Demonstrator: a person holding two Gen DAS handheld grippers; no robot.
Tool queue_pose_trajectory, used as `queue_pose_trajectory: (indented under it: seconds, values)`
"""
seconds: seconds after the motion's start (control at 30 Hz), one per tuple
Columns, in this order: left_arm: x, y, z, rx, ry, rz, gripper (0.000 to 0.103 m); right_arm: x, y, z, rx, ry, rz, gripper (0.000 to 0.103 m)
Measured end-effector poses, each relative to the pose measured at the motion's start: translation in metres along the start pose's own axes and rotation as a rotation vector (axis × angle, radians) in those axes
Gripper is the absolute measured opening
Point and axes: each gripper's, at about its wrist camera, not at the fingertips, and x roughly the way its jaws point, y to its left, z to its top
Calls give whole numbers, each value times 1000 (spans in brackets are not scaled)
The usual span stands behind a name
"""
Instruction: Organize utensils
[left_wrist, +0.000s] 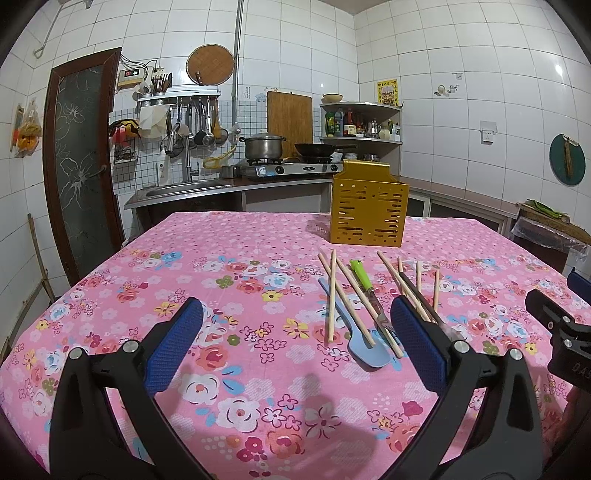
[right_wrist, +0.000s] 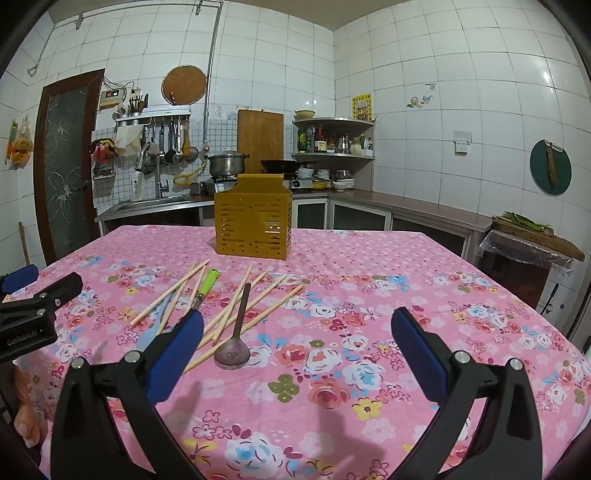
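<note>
A yellow slotted utensil holder (left_wrist: 368, 210) (right_wrist: 253, 224) stands upright at the far side of the table. In front of it lie several wooden chopsticks (left_wrist: 332, 295) (right_wrist: 255, 306), a blue spatula (left_wrist: 364, 345), a green-handled peeler (left_wrist: 362, 275) (right_wrist: 207, 282) and a dark spoon (right_wrist: 233, 352). My left gripper (left_wrist: 295, 336) is open and empty, above the cloth left of the utensils. My right gripper (right_wrist: 295, 339) is open and empty, above the cloth right of them; its left finger (right_wrist: 177, 350) overlaps the spatula. Each gripper shows at the other view's edge.
The table carries a pink floral cloth (left_wrist: 221, 295) (right_wrist: 369, 295). Behind it run a counter with sink (left_wrist: 184, 188), stove with pot (left_wrist: 263, 146) and pan, and a corner shelf with bottles (right_wrist: 332, 142). A side stand with greens (right_wrist: 532, 236) is at the right.
</note>
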Motion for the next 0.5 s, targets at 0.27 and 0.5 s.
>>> queue_pose_trajectory:
  seconds: [0.27, 0.5]
  values:
    - [0, 0, 0, -1, 0, 0, 98, 0, 0, 0, -2, 2, -1, 99]
    - [-1, 0, 0, -2, 0, 0, 98, 1, -1, -1, -4, 3, -2, 99]
